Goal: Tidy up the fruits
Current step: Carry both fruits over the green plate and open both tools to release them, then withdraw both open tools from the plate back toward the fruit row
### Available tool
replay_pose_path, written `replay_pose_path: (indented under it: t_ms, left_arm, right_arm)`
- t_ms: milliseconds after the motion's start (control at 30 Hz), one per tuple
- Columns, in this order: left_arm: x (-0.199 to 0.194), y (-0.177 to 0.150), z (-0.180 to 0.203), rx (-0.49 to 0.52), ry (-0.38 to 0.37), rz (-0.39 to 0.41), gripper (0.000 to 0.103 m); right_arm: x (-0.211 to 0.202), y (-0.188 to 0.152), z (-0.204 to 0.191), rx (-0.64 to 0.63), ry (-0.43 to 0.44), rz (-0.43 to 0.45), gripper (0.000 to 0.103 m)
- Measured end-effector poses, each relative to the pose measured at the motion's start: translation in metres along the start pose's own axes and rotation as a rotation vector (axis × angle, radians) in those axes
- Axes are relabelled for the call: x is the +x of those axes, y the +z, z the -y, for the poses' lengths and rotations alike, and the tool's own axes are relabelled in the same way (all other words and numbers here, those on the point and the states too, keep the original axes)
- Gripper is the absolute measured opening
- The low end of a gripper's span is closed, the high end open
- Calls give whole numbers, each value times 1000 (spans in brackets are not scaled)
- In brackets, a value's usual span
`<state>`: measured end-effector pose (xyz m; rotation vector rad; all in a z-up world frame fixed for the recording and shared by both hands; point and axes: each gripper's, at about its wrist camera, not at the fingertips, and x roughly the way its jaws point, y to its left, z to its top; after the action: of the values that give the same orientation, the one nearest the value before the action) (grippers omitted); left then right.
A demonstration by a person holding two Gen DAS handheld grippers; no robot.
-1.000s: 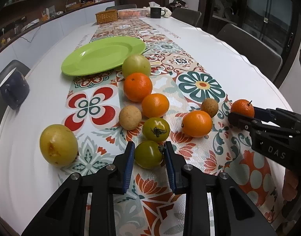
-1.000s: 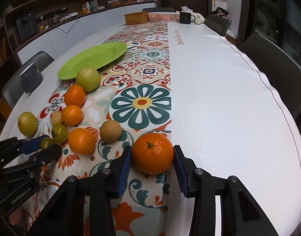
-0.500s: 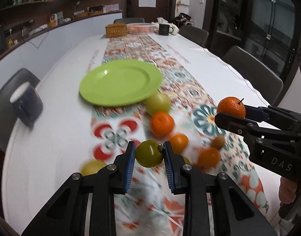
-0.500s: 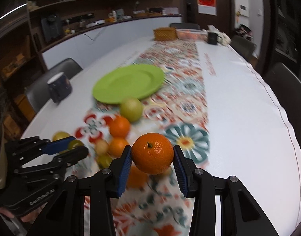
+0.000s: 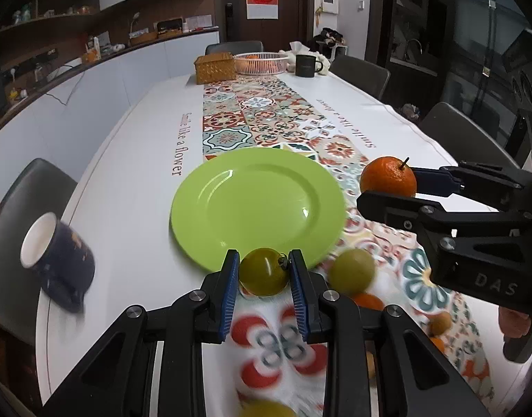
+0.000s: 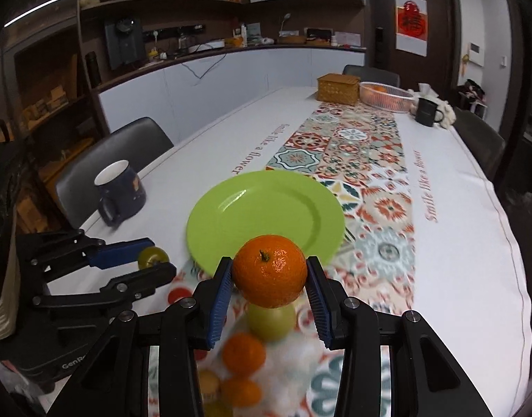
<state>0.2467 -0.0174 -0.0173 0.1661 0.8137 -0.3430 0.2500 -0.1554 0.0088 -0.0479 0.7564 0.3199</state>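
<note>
Round, smooth, yellow-green tomato [image 5: 264, 275] with a dark stem stub, pinched between the ribbed blue pads [image 5: 229, 292] of the left gripper [image 5: 265, 293]; jaws narrowed to the fruit's width, fruit raised off the cloth at the 6 o'clock rim of the plate. Glossy lime-green plate [image 5: 231, 205], round, shallow and bare, lying half on the patterned tile-print runner [image 5: 266, 111], half on white tablecloth [image 5: 134, 160]. Dimpled, shiny orange mandarin [image 6: 269, 271] with a short stem, clamped in the right gripper [image 6: 270, 293], jaws spread wider to the fruit's girth, held in the air at the plate's 6 o'clock in the right wrist view, at its 3 o'clock in the left wrist view.

Below and blurred: pale green round fruit [image 6: 271, 321] directly under the mandarin, smaller oranges [image 6: 243, 352] nearer the camera. Navy mug [image 5: 59, 264] with white inside at 9 o'clock of the plate. At the table's far end, a woven wicker box [image 5: 215, 67], a pinkish mesh basket [image 5: 260, 62], a dark mug [image 5: 306, 65]. Dark chairs around the table.

Both black gripper frames angled forward and slightly down, side by side, fingertips pointed toward the plate.
</note>
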Motion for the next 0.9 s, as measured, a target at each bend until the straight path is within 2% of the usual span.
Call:
replay_pose_path:
  t_ms: [133,367,600,633,700,733,800,900]
  left_arm:
    - [32,14,-13,5,-6,-43,29]
    - [87,18,-26,-10,-51,-165,29]
    - [101,17,-29,-9,-43,-195,31]
    - [100,17,-28,-6,-39,-195,33]
    - [99,17,-27,3,-29,-195,50]
    - [96,17,-27,6,-17,-189,51]
    - [89,16,-28,8,-6,-179,52]
    - [69,15,-29,-5,20,-152,57]
  right_arm:
    - [28,16,1,-37,5,-35,42]
    - [82,26,16,-4,43,-151,42]
    - [113,21,22,-6,55,-221,43]
    - [115,20,22,-8,56,-225,43]
    - [117,18,23,-9,49,-229,43]
    - [115,18,23,-8,49,-225,46]
    - [109,18,24,-4,35,-203,57]
    - [94,16,22,-18,11,-171,60]
